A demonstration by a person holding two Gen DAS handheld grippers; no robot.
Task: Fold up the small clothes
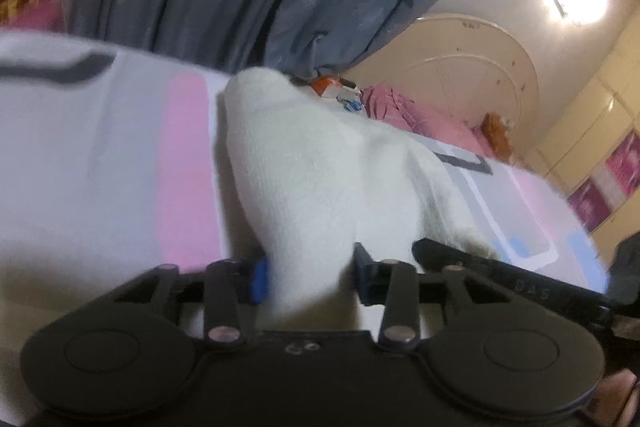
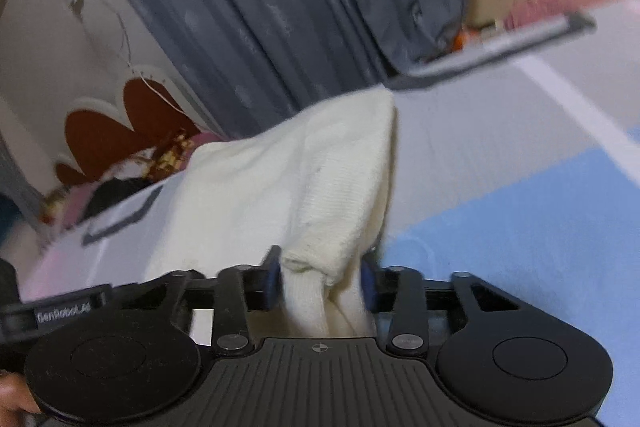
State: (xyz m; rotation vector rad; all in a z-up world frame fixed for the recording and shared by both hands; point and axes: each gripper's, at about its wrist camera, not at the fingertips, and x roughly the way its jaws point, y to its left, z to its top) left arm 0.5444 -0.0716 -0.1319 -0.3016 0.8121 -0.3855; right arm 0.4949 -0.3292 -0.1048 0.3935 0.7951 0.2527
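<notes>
White knit cloth (image 1: pixel 320 179), thick and ribbed like a small garment or sock, was gripped at two places and stretched over a pastel bedsheet (image 1: pixel 100 155). Seen from the left wrist, the left gripper (image 1: pixel 310 275) had its blue-padded fingers (image 1: pixel 259 277) pressed onto a bunched end of the cloth, which ran forward between them and rose to a rounded tip ahead; left of the fingers lay a pink stripe (image 1: pixel 186 167) of the sheet, and to their right the other tool's black body reached in. Seen from the right wrist, the right gripper (image 2: pixel 324 279) pinched a gathered cuff between its fingers (image 2: pixel 273 277), the cloth fanning out ahead and leftward, with a blue panel (image 2: pixel 520 227) of the sheet to the right. Grey curtains (image 2: pixel 300 27) hung beyond.
</notes>
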